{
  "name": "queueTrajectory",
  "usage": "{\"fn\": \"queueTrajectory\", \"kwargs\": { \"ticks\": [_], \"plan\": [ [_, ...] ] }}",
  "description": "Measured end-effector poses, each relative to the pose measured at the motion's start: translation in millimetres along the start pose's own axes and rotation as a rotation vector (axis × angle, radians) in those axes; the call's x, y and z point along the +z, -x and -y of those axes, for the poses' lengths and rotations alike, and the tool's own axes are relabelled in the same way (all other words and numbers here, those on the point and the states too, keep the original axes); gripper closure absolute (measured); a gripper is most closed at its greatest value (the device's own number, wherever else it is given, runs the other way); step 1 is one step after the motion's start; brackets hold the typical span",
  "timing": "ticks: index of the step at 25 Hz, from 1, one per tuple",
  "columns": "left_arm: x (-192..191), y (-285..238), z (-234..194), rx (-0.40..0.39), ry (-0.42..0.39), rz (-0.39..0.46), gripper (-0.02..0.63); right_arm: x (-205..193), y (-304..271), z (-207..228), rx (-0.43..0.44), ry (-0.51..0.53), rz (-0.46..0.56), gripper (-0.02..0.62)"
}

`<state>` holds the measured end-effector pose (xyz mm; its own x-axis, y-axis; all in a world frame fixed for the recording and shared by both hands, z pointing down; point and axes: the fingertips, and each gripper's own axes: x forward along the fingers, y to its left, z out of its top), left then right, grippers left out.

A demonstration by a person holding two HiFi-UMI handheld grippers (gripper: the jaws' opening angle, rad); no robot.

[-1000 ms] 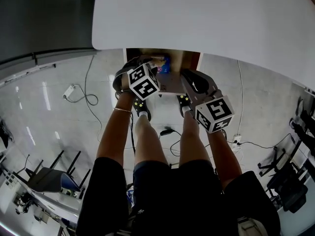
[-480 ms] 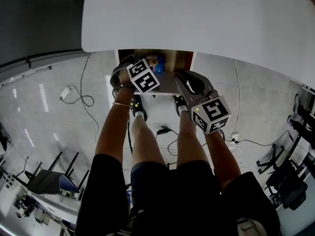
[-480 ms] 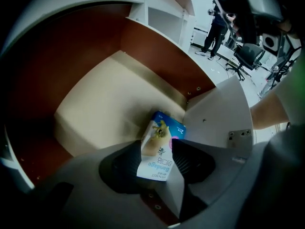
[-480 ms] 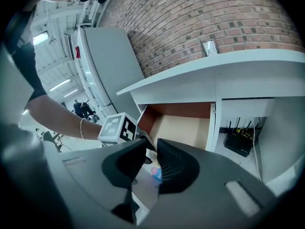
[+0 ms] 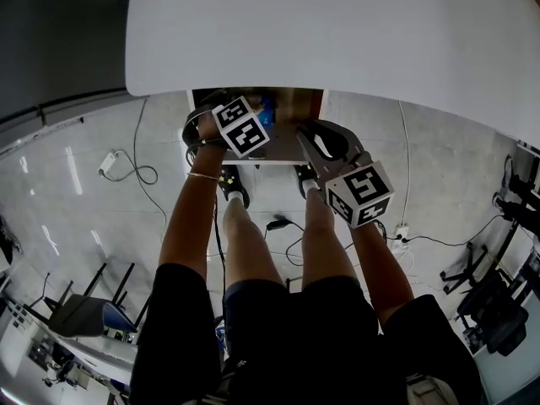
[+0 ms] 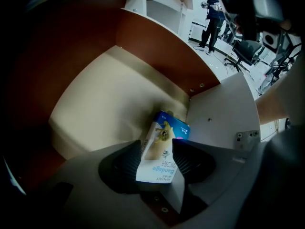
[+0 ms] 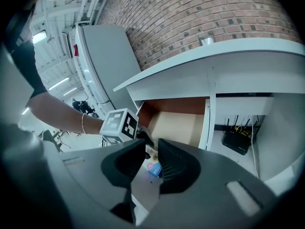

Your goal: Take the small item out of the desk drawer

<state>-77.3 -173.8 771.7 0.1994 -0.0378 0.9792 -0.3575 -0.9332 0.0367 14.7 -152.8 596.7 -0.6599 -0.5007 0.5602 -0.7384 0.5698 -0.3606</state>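
Holds left gripper (image 6: 157, 143) nose-down inside the open drawer (image 6: 105, 99), jaws spread wide and just now opening, one either side of the small box (image 6: 167, 128) without clamping it. Shows the box, white and blue, tilted in the drawer's corner beside the white front (image 6: 224, 113). Holds right gripper (image 7: 151, 144) at that front's edge below the desk (image 5: 337, 32), jaws narrowly apart, likewise just opening, front's edge in the gap.
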Motion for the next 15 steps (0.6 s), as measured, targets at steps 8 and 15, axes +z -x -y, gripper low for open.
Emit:
{"fn": "queueTrajectory", "kwargs": {
  "ticks": [8,15],
  "plan": [
    [-7,-14,4,-0.035,-0.036,-0.021,0.368,-6,-5,1,0.010,0.024,-0.034,0.492],
    [-6,-2,10,-0.042,-0.049,0.014,0.379,-18,-19,-3,0.042,0.106,-0.121,0.477]
  ]
}}
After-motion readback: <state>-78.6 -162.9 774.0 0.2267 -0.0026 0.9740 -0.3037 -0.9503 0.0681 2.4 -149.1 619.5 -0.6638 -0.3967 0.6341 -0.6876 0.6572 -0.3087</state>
